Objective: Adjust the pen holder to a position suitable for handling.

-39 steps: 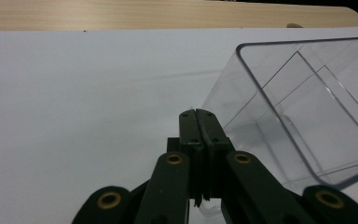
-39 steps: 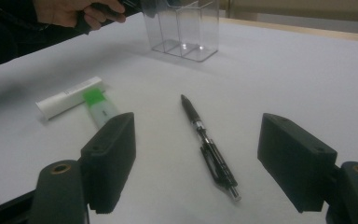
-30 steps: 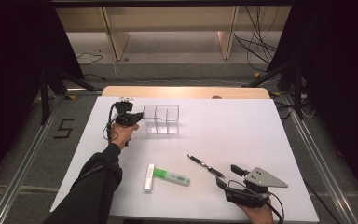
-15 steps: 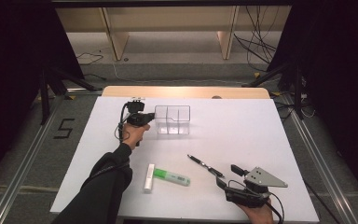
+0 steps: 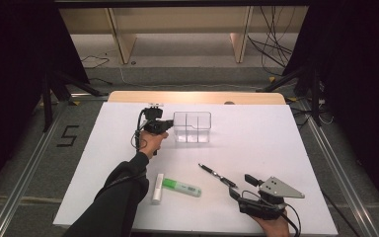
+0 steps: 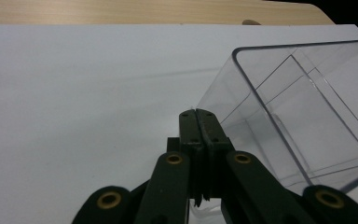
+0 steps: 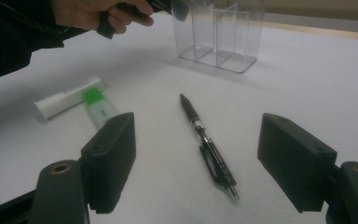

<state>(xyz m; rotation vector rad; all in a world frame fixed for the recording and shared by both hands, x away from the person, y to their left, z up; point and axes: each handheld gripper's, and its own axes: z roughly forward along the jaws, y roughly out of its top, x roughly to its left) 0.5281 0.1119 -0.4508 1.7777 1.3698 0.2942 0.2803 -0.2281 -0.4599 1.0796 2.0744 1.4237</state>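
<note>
A clear plastic organizer (image 5: 192, 127) with several compartments stands at the back middle of the white table (image 5: 286, 148). My left gripper (image 5: 170, 124) is at its left wall, jaws pressed together on the thin clear wall (image 6: 242, 107); the left gripper view shows my left gripper (image 6: 199, 114) tight against the organizer (image 6: 307, 102). A black pen (image 5: 217, 175) lies at the front right. My right gripper (image 5: 242, 186) rests open by the pen's near end, touching nothing. In the right gripper view the pen (image 7: 207, 144) lies between the wide jaws of my right gripper (image 7: 200, 154).
A green highlighter (image 5: 180, 187) lies at the front middle next to a white tube-shaped cap (image 5: 157, 188); both also show as highlighter (image 7: 98, 105) and cap (image 7: 65, 99). A wooden strip (image 5: 197, 97) borders the table's far edge.
My left gripper has moved to the right along the back of the table, and the clear organizer has shifted right with it. The right gripper has stayed put.
</note>
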